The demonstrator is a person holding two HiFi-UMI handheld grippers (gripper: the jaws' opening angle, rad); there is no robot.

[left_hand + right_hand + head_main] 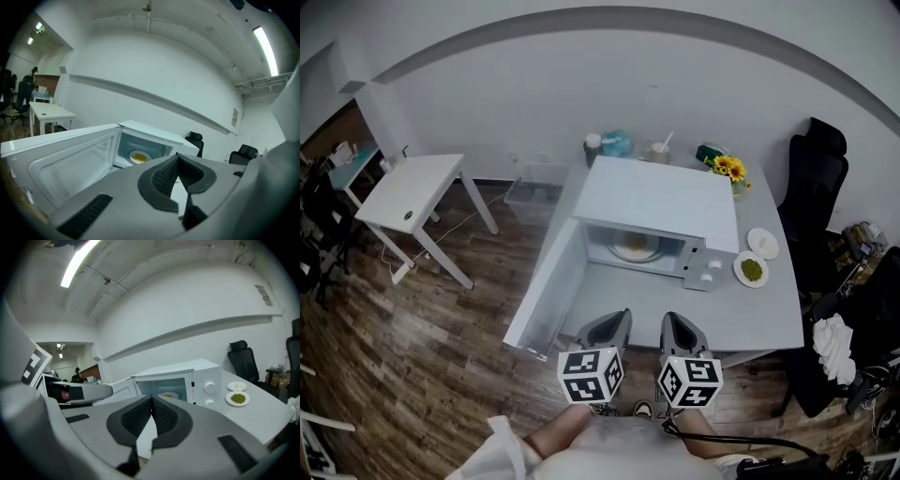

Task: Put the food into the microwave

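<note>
A white microwave point(661, 211) stands on the grey table point(769, 314) with its door point(546, 286) swung wide open to the left. Inside it lies a plate of yellow food point(635, 247), also seen in the left gripper view point(138, 157) and faintly in the right gripper view point(169, 395). Right of the microwave sit a plate of green food point(752, 270) point(238, 399) and a small white plate point(762, 243). My left gripper point(607, 323) point(179, 161) and right gripper point(682, 325) point(152, 401) hover side by side at the table's near edge, both shut and empty.
Sunflowers point(729, 169), cups and a jar point(592, 147) stand behind the microwave. Black chairs point(814, 187) line the right side. A white desk point(408, 192) stands at the left, and a clear box point(525, 199) sits on the wooden floor.
</note>
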